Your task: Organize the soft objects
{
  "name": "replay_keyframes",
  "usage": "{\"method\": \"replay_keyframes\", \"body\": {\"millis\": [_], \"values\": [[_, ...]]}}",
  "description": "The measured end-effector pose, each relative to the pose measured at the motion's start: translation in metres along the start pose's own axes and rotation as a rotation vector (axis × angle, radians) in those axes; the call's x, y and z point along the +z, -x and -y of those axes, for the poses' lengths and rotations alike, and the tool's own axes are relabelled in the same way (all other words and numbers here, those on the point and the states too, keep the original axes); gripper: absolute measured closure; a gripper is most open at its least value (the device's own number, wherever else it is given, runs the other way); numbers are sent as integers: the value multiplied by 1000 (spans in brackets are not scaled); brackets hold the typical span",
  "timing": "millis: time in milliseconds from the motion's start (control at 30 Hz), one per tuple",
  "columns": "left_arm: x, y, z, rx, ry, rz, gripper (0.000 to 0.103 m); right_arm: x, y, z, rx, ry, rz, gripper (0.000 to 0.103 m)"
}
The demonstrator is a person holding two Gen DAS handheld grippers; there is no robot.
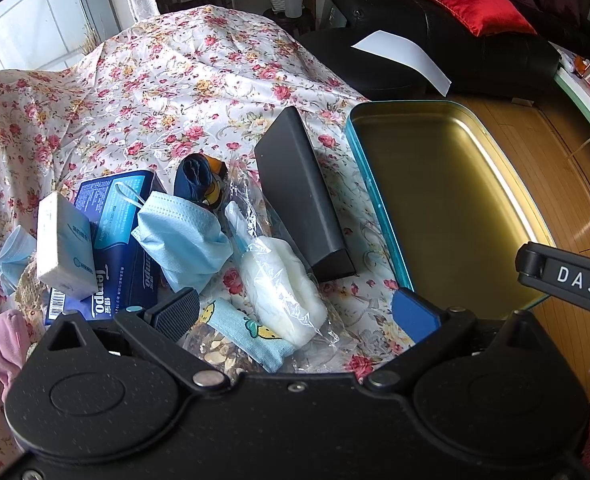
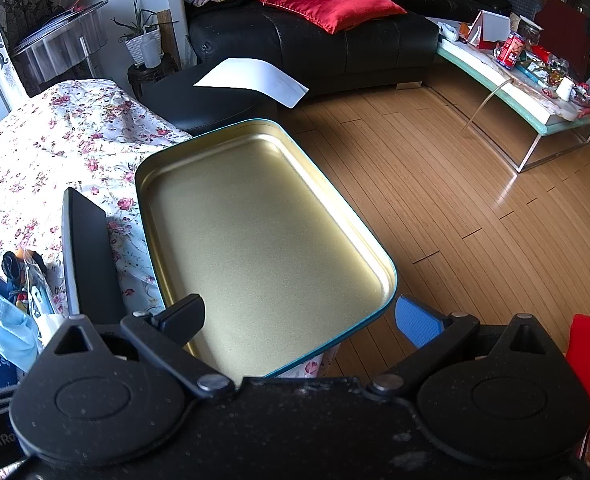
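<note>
hovering wide open, left gripper point(image 1: 295, 312) hangs over the bagged white cloth point(image 1: 283, 280) beside the empty tin point(image 1: 447, 200); right gripper point(image 2: 299, 320), open, waits above it. next, probably: pinch, lift across.

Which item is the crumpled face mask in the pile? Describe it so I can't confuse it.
Start at the big tin tray with the teal rim; left of it stands a dark box. Left again, resting on the blue tissue pack, is the face mask: pale blue, pleated, crumpled, with a white ear loop.
</note>
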State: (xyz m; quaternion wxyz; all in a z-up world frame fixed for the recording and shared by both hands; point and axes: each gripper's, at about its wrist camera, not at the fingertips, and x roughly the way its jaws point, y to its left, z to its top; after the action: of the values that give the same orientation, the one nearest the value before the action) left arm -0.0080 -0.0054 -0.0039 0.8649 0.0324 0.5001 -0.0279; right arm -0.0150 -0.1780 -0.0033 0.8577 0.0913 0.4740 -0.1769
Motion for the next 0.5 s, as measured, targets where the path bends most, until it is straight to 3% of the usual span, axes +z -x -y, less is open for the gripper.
{"method": "replay_keyframes", "body": {"millis": [500], "values": [[-4, -1, 2, 7, -4, 5, 4, 0, -2, -1, -6, -3, -14, 0]]}}
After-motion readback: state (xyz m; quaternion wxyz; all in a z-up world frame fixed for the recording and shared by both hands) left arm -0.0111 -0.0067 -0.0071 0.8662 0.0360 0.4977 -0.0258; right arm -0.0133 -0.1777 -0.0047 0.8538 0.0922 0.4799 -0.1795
